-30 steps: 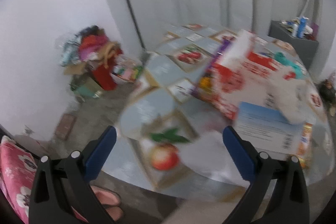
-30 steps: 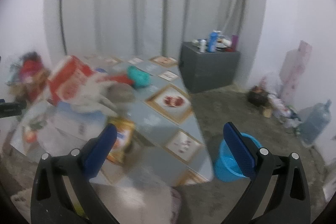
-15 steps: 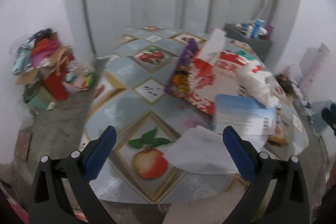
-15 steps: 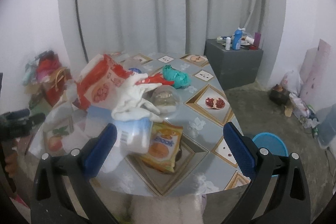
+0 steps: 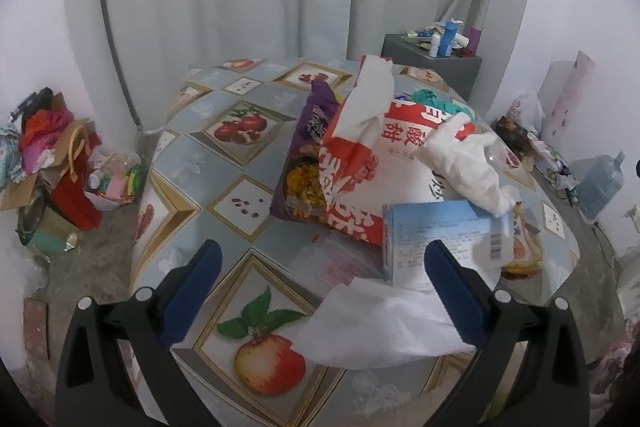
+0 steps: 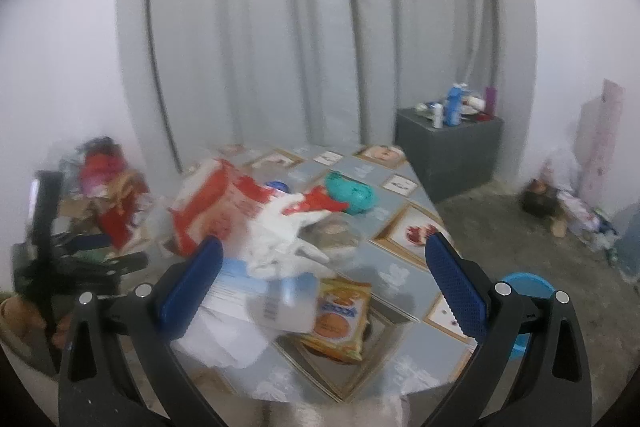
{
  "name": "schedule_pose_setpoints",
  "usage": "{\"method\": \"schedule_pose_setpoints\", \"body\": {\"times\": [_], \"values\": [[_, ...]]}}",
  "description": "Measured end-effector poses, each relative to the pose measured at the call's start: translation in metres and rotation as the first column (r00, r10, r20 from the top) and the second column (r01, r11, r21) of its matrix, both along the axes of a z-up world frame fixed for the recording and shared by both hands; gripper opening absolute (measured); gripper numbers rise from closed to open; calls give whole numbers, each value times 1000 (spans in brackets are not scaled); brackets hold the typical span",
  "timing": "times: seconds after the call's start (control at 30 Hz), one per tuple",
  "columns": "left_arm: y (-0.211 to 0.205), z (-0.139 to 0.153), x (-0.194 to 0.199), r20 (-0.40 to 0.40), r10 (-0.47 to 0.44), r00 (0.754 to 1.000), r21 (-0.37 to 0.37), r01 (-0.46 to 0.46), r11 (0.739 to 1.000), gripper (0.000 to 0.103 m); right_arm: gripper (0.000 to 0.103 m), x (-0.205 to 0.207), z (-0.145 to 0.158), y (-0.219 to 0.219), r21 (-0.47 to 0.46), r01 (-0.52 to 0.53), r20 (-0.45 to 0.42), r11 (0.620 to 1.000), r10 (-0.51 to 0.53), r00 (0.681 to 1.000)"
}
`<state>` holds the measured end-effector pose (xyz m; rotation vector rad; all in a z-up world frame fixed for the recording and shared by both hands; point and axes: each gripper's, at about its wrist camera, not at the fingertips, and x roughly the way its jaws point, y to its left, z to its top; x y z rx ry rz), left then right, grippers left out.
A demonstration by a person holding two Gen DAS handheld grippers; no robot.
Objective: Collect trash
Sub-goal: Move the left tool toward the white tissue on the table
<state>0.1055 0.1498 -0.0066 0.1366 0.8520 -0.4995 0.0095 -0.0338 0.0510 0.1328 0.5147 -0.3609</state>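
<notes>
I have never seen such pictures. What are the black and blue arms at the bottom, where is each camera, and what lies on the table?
No robot here: a person holds a two-finger gripper in each hand, with a camera on each looking forward along the fingers. One picture shows the left gripper, the other the right gripper. Both are open and hold nothing. On the table lies trash: a red and white bag, a purple snack bag, a blue box, a white tissue and an orange packet.
</notes>
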Motion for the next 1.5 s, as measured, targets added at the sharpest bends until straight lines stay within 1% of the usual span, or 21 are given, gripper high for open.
{"method": "schedule_pose_setpoints", "body": {"times": [0.1,0.17,0.27,0.33,0.4,0.47,0.5,0.53,0.6,0.7,0.83,0.93,0.97,1.03,1.13,1.2,1.27,1.4,1.43,1.5], "values": [[1,-2,3,-2,-18,1000,-50,18,999,99,97,2,9,-5,-6,0,69,1000,0,998],[0,-5,2,-8,-24,1000,-79,23,997,99,97,6,11,-10,11,-21,77,1000,20,997],[-6,-4,-4,-14,-55,998,-106,53,993,99,97,16,3,-23,67,-40,74,997,35,997],[-14,-6,-12,-5,-74,997,-101,73,992,99,96,30,-13,-34,142,-60,19,988,58,998],[-25,-10,-19,-6,-109,994,-100,107,989,99,90,39,-29,-41,209,-81,-25,975,88,996],[-31,-13,-25,14,-138,990,-102,139,985,99,79,46,-43,-45,263,-102,-66,960,123,990],[-37,-16,-31,45,-155,987,-105,159,982,99,78,48,-49,-45,281,-109,-77,954,135,988],[-40,-19,-33,57,-165,985,-105,171,980,99,75,51,-57,-49,317,-120,-90,941,156,984],[-48,-25,-34,60,-188,980,-92,193,977,99,70,53,-64,-51,354,-130,-106,926,177,978],[-53,-30,-34,63,-208,976,-73,213,974,98,65,56,-73,-55,383,-134,-130,914,197,972],[-45,-26,-41,64,-239,969,-62,242,968,96,64,55,-68,-55,380,-160,-121,911,220,968],[-34,-29,-43,48,-227,973,-28,228,973,96,64,55,-68,-55,377,-170,-121,910,231,965],[-31,-34,-42,32,-213,977,-16,213,977,95,64,55,-70,-56,380,-170,-123,909,232,965],[-27,-43,-39,-5,-179,984,3,179,984,92,64,53,-73,-55,390,-162,-132,907,229,965],[-26,-60,-32,-66,-132,989,29,135,990,83,64,49,-76,-53,389,-147,-141,909,217,966],[-27,-67,-30,-84,-117,990,35,120,992,78,63,45,-81,-52,399,-136,-152,907,212,965],[-30,-73,-30,-75,-111,991,59,115,992,73,62,43,-87,-52,413,-127,-171,902,213,962],[-43,-82,-38,-11,-127,992,163,127,979,64,61,48,-104,-52,474,-120,-208,872,243,947],[-44,-84,-39,-3,-134,991,179,132,975,62,59,50,-106,-51,478,-116,-219,871,246,944],[-48,-86,-43,10,-148,989,201,143,969,54,59,52,-108,-50,480,-122,-218,869,253,943]]}}
